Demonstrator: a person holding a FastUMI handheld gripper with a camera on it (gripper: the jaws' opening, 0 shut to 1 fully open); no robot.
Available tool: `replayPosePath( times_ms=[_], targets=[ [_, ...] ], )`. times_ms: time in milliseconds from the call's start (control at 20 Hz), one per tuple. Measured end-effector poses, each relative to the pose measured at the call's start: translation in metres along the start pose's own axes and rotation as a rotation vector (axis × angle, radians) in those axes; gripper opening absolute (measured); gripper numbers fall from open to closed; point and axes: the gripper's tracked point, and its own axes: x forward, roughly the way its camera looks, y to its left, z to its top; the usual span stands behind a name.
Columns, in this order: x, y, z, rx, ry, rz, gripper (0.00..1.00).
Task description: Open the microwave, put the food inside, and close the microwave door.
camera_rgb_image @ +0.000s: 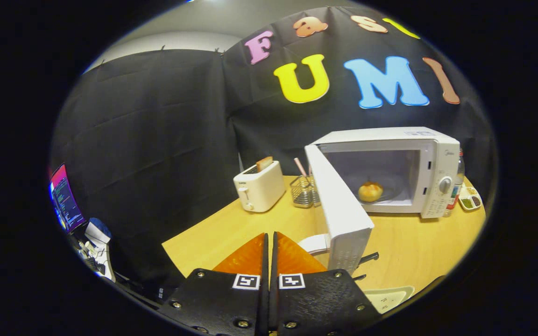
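The wooden table carries everything here, its near left corner lying just beyond the orange fingers. Largest on it is the white microwave, standing toward the far right corner, its cavity open to view. Its door is swung wide out toward the near edge, so that the door's outer end sits just to the right of the fingertips. Inside the cavity, on the glass turntable, rests the food, a round golden bun.

At the far edge, left of the microwave, stands a cream toaster with a slice of bread poking out of a slot. Between toaster and door is a small wire basket holding a pinkish stick. A white cup sits partly hidden behind the door's lower end. At the microwave's right side is a small tray of coloured bits.

The gripper is clenched on nothing (its two fingers meet with only a thin seam between them), clear of the door.
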Motion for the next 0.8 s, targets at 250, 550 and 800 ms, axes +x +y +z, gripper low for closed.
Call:
replayPosePath(
  times_ms=[250, 550, 800],
  targets=[
    [-0.004, -0.06, 0.012, 0.075, -0.016, -0.115, 0.04],
    [0.004, -0.107, 0.028, 0.09, -0.04, -0.179, 0.04],
    [0.02, -0.139, 0.034, 0.083, -0.034, -0.205, 0.04]
  ],
)
